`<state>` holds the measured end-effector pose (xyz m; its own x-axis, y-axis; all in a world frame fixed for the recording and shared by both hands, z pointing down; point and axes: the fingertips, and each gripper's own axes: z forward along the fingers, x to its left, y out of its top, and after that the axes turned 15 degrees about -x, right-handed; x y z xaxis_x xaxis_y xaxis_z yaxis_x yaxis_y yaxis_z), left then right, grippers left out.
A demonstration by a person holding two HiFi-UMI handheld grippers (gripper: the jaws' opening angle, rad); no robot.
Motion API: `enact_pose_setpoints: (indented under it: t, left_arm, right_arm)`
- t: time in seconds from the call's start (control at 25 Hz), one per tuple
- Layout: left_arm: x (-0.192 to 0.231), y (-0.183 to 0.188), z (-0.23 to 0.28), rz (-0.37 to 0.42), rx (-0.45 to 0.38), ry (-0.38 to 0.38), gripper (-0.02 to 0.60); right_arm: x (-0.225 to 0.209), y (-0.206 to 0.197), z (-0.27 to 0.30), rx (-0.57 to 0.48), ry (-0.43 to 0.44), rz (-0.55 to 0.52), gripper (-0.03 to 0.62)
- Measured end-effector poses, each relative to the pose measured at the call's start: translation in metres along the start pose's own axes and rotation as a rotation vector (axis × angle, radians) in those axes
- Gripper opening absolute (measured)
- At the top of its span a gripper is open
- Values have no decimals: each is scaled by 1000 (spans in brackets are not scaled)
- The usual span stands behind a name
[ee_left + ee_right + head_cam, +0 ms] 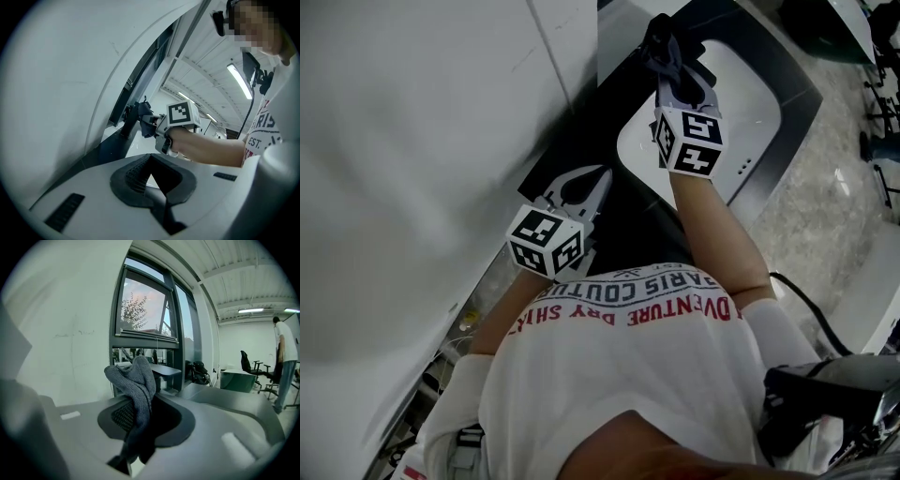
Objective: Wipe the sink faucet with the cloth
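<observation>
The cloth (136,380) is a grey knitted rag, and my right claw (138,417) is clamped on it. It is pinched low between the ribbed pads, and its bunched upper end stands up and flops over in front of the jaws.

In the left gripper view, that cloth (145,127) pokes out of the front of my right claw (150,125), just beside the dark upright faucet (127,123). I cannot tell whether cloth and faucet actually touch.

From the head view, my right claw (673,67) reaches out over the back edge of the white sink (750,112), its marker cube facing up. The sink is set into a black counter (581,131) that runs along a plain white wall (422,112).

My left claw (600,176) hangs nearer to me over the black counter, to the left of the sink and well apart from the faucet. Its jaws are drawn together with nothing between them. Its own view shows the left claw (152,180) with only a small gap between the pads and no object in it.

Beyond the cloth in the right gripper view there is a dark-framed window (145,310). Off to the right are an office chair (248,364) and a person (283,362) standing on the floor.
</observation>
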<state>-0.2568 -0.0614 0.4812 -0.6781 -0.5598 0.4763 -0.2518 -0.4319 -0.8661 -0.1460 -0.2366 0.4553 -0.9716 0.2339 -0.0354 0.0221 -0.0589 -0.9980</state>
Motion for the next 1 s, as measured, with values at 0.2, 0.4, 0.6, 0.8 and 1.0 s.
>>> enact_pose_setpoints:
  t: [0.2,0.4,0.6,0.8,1.0]
  left_arm:
    - [-10,-5,7,2,18,-29,1]
    - [-15,-12,12,0,34,-38,2]
    - [-20,-13,15,-1,26,-46,2]
    - [-24,-12,7,-36,-18,-16,1]
    - [-38,5,-7,-21,-98,52,2]
  right_arm:
    - [-27,-4,-30,2,-35,-26,78]
    - [-52,-10,-53,-1,-78,-32,78]
    - [-50,-11,-56,-12,-66,-17,78]
    - [-25,7,-79,-41,75,29,78]
    - [21,28,-116,32,387,113,79]
